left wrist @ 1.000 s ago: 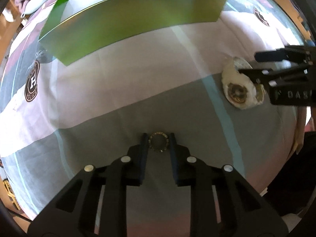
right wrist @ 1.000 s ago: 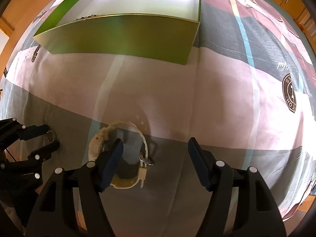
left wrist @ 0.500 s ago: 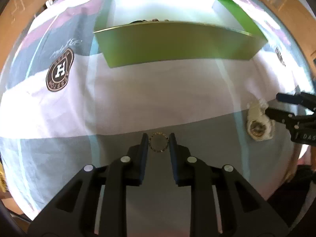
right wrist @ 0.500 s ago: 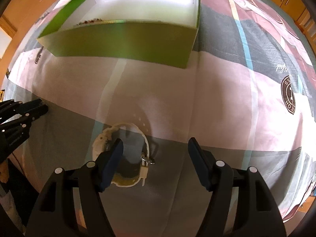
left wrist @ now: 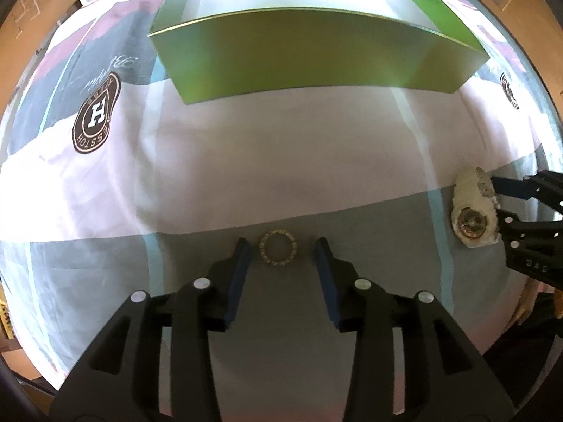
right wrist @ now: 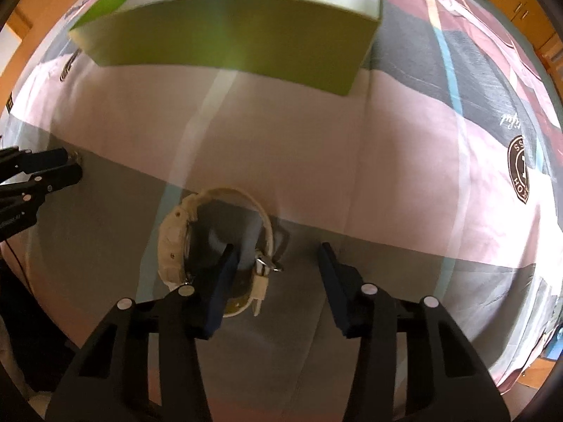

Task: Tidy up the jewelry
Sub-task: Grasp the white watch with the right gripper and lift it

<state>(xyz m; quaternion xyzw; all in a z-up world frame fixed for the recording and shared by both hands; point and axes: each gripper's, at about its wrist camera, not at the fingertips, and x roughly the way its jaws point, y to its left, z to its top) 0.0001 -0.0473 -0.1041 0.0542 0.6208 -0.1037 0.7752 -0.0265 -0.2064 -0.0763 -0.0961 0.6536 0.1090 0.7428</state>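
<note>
Gold-toned and studded, the ring [left wrist: 278, 248] lay flat on the grey band of the bedsheet [left wrist: 246, 161], between the parted fingers of the left gripper [left wrist: 281, 256] but touching neither. To lift it well, the person would probably need to centre the jaws and close gently so it did not skid. The right gripper [right wrist: 278, 263] was spread wide, one finger inside the loop of the white watch [right wrist: 176, 232]. Beyond stood the green box [left wrist: 316, 49], open-topped, on a pink, grey and maroon sheet; wooden furniture edged the room.
</note>
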